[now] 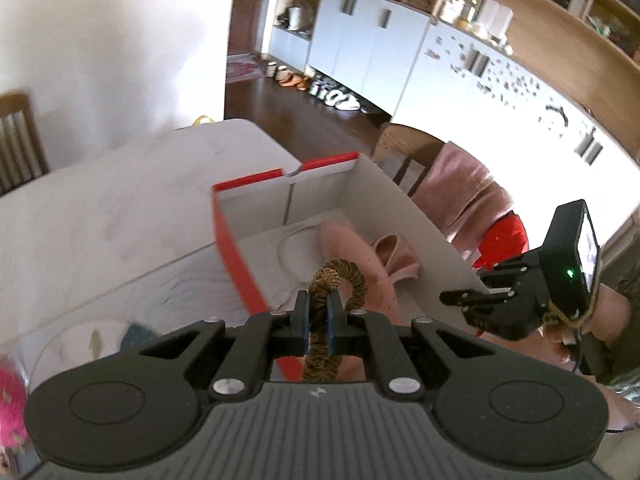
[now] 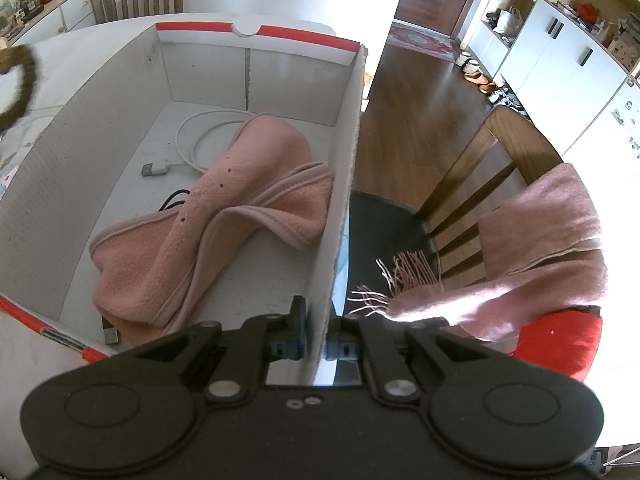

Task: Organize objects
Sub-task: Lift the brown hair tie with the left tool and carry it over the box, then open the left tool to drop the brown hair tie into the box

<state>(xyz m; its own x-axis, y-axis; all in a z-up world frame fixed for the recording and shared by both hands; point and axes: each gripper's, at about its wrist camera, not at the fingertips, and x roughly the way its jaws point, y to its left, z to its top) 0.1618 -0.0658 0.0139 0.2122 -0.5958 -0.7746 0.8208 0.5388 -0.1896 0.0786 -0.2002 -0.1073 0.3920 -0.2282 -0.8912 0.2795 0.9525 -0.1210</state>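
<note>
Scrunchie — a brown, patterned ring of gathered fabric over elastic — sits pinched between the narrow jaws of the left gripper, which is clamped on one side of the loop so that the rest arcs up and over to the right. It hangs in the air above the near edge of the cardboard box, not yet inside. In the right wrist view the same ring shows as a dark curl at the far left edge, outside the box wall.

It should handle as something very light and soft: it will sag, squash flat under the pads and spring back, with nothing to break. The ruffled cloth gives plenty of friction, so slipping looks unlikely. Any point on the band serves as a grip, and the present hold across one strand seems sound; the free part may swing when moved.

The right gripper is closed tight on the box's right wall, one finger inside and one outside, seemingly steadying the box on the white table. That wall is thin card — stiff enough to hold, easy to crease if squeezed or pulled sideways.

Inside the box lie a pink fleece cloth, a coiled white cable and a black cable partly under the cloth. The bare floor at the far end looks the easiest landing spot.
</note>
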